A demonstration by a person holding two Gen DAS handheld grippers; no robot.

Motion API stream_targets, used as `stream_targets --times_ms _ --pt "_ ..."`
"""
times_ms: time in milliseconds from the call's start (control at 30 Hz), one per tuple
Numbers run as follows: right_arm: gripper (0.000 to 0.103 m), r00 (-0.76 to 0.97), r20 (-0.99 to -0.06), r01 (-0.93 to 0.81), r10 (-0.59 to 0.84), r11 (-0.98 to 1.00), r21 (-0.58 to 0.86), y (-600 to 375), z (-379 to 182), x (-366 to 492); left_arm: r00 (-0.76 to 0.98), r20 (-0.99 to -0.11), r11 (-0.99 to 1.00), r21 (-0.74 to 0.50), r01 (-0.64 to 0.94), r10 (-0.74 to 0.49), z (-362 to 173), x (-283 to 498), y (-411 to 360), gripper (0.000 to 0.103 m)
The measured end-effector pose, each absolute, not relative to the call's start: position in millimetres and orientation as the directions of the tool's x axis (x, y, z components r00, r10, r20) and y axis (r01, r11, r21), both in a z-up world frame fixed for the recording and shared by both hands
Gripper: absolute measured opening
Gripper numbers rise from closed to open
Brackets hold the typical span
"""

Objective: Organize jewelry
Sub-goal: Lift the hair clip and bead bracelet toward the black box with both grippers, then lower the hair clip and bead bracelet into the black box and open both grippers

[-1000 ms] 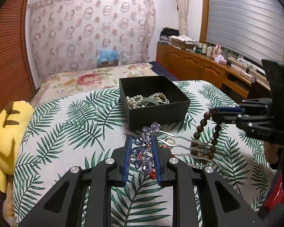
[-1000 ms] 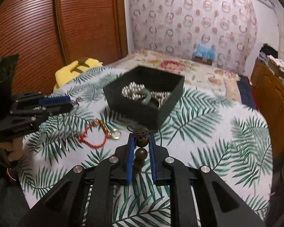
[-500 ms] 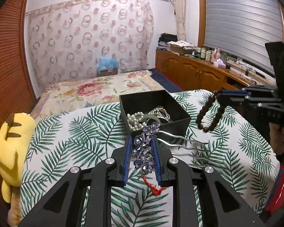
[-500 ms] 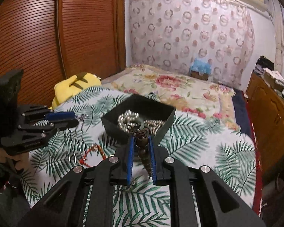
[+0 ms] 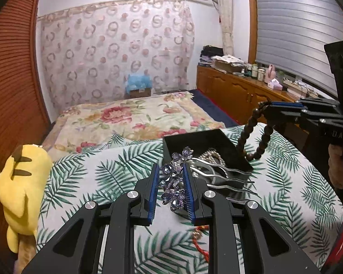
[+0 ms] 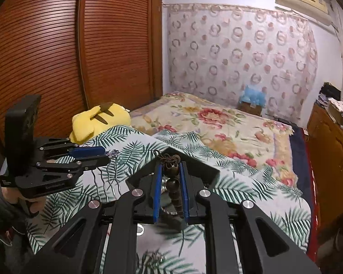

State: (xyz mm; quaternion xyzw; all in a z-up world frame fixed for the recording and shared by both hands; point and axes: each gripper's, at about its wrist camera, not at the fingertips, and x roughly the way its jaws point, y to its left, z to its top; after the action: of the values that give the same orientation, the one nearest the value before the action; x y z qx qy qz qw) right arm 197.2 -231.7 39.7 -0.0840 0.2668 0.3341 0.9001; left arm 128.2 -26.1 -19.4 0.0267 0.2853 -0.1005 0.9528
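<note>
My left gripper is shut on a purple jewelled hair comb, its silver prongs pointing right, held above the table just in front of the black jewelry box. The box holds pearl strands. My right gripper is shut on a brown wooden bead bracelet, which hangs in a loop over the box's right edge. The box lies mostly hidden under the right gripper. The left gripper also shows at the left of the right wrist view.
A red cord bracelet with a gold ring lies on the palm-leaf tablecloth under the left gripper. A yellow plush toy sits at the table's left edge. A floral bed is behind, wooden cabinets to the right.
Both grippers have risen and moved toward the box. The comb is now at the box's front edge and the bead bracelet hangs over its right side.
</note>
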Motion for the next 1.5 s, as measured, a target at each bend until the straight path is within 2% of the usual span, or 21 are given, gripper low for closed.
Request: stream_targets --times_ms 167,400,467,533,600,967,1500 --pt "0.017 0.599 -0.561 -0.666 0.571 0.745 0.047 -216.9 27.2 215.9 0.817 -0.553 0.981 -0.005 0.192 -0.163 -19.1 140.6 -19.3 0.02" --pt "0.018 0.539 -0.645 -0.656 0.541 0.751 0.082 -208.7 -16.8 240.3 0.805 -0.57 0.981 -0.006 0.192 -0.161 -24.2 159.0 -17.6 0.02" --pt "0.023 0.54 -0.647 -0.644 0.538 0.759 0.093 -213.2 -21.3 245.2 0.801 -0.576 0.981 -0.004 0.196 -0.163 -26.2 164.1 -19.9 0.02" --pt "0.045 0.556 -0.642 -0.625 0.528 0.775 0.096 -220.3 -23.2 249.1 0.795 -0.584 0.979 -0.003 0.203 -0.167 -28.4 170.4 -21.9 0.02" --pt "0.052 0.573 -0.631 -0.606 0.522 0.789 0.103 -229.0 -23.4 253.2 0.791 -0.588 0.977 0.001 0.211 -0.17 -29.1 175.8 -25.3 0.02" --pt "0.052 0.649 -0.62 -0.501 0.441 0.861 0.088 -268.6 -42.6 268.4 0.765 -0.617 0.964 0.037 0.263 -0.186 -38.5 208.4 -51.7 0.02" --pt "0.052 0.64 -0.628 -0.494 0.442 0.863 0.103 -277.9 -54.1 273.7 0.744 -0.64 0.957 0.043 0.286 -0.193 -47.8 227.8 -73.5 0.021"
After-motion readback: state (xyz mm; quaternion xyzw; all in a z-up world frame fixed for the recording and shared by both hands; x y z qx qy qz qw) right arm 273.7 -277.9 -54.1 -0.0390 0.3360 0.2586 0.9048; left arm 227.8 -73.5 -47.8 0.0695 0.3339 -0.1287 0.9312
